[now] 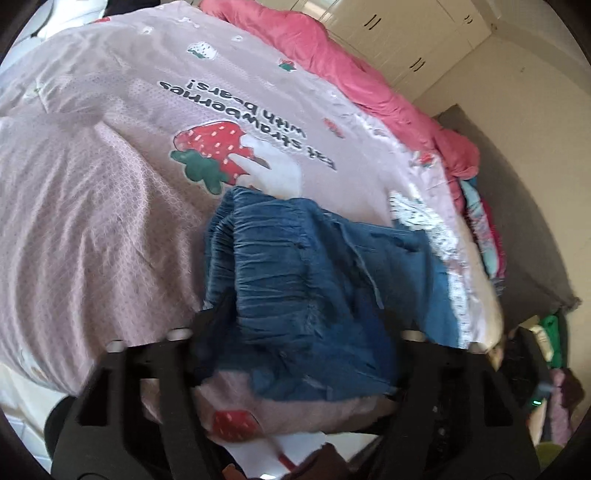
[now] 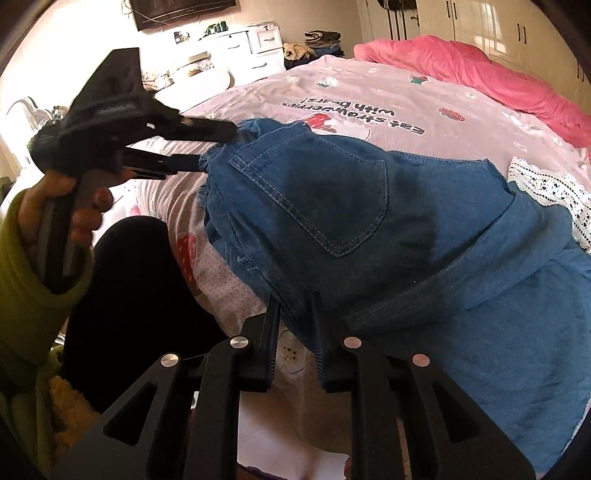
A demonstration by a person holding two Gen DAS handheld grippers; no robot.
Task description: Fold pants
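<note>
Right wrist view: blue denim pants (image 2: 332, 206) lie on a bed, back pocket (image 2: 314, 199) facing up, waistband end toward the left of the picture.
Bed cover: pink sheet (image 2: 424, 107) printed with strawberries and the words "Eat strawberries with bears!"; a lace trim (image 2: 546, 184) shows at the right beside the denim.
Right claw (image 2: 295, 321): jaws narrow, a fold of the denim edge caught between the two fingers near the bed's front edge.
Left claw (image 2: 218, 147): held by a hand (image 2: 66, 199) in a green sleeve (image 2: 26, 288); its two finger tips reach the gathered waistband at the pants' far left corner.
Left claw state: jaws part open with the cloth between them; whether the pads press on it cannot be told.
Left wrist view: the crinkled elastic waistband (image 1: 280, 258) fills the space between the black fingers (image 1: 207, 332); the picture is blurred.
Surroundings: a bright pink quilt (image 2: 480, 70) lies along the far side of the bed, white wardrobe doors (image 2: 480, 22) behind it.
</note>
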